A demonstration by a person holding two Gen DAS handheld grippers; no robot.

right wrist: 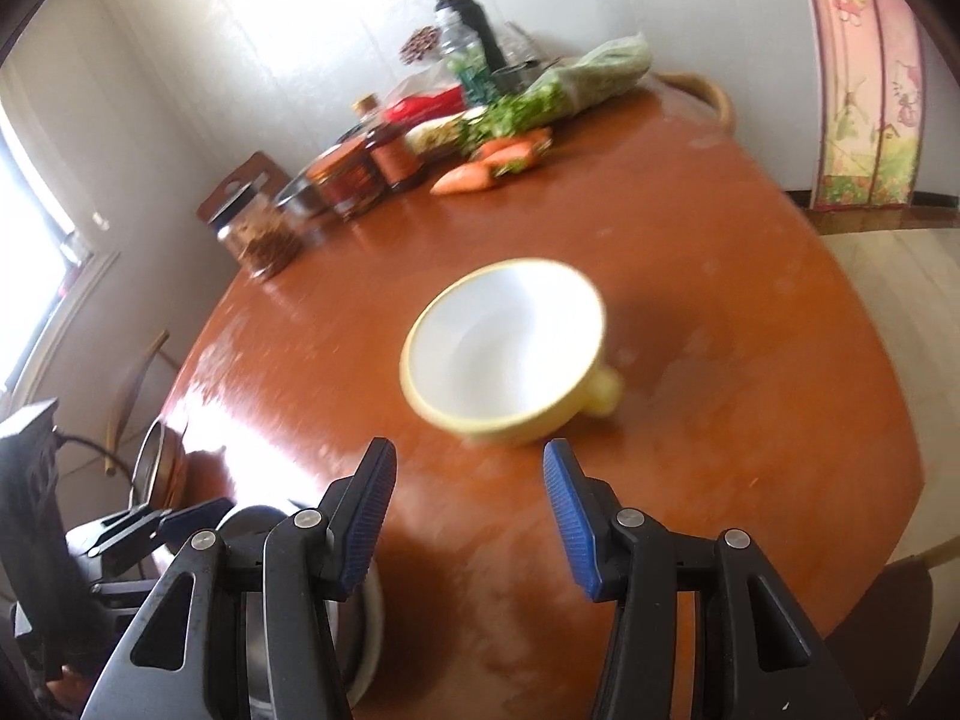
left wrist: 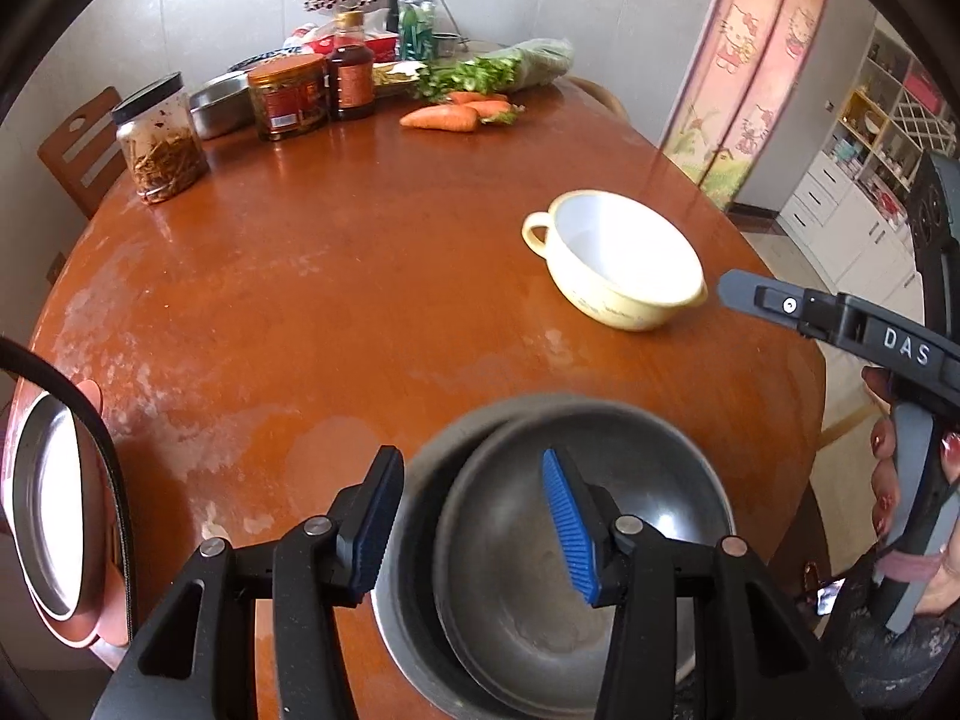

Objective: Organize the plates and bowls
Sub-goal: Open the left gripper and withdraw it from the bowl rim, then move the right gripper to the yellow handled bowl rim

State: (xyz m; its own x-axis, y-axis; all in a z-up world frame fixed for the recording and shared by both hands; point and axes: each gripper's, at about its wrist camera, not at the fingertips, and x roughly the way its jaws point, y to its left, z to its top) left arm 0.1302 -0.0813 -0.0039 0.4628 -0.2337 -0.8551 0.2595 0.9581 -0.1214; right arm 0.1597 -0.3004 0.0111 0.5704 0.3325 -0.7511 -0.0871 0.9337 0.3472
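Table point(left wrist: 360, 276): glossy reddish-brown wood, finish worn to pale dull patches toward its left edge. Nested bowls point(left wrist: 516, 570) at the near edge: dull grey metal, smooth; handled bowl point(left wrist: 618, 264): glossy, cream outside, white inside. Gripper pads point(left wrist: 570, 528): ribbed blue, matt.

A round brown table point(left wrist: 360, 276) with worn, pale patches carries everything. Just under the left gripper point(left wrist: 474, 516) sit nested steel bowls point(left wrist: 540, 570) at the near edge. Ahead and to its right stands a yellow bowl point(left wrist: 618, 264), white inside, with handles. Far ahead lie carrots point(left wrist: 441, 117) and bagged greens point(left wrist: 516, 69), beside jars point(left wrist: 159, 138), a sauce bottle point(left wrist: 351, 81), a steel tin point(left wrist: 219, 105) and other bottles point(left wrist: 416, 18). A steel plate point(left wrist: 51, 510) sits at the far left, its support unclear.
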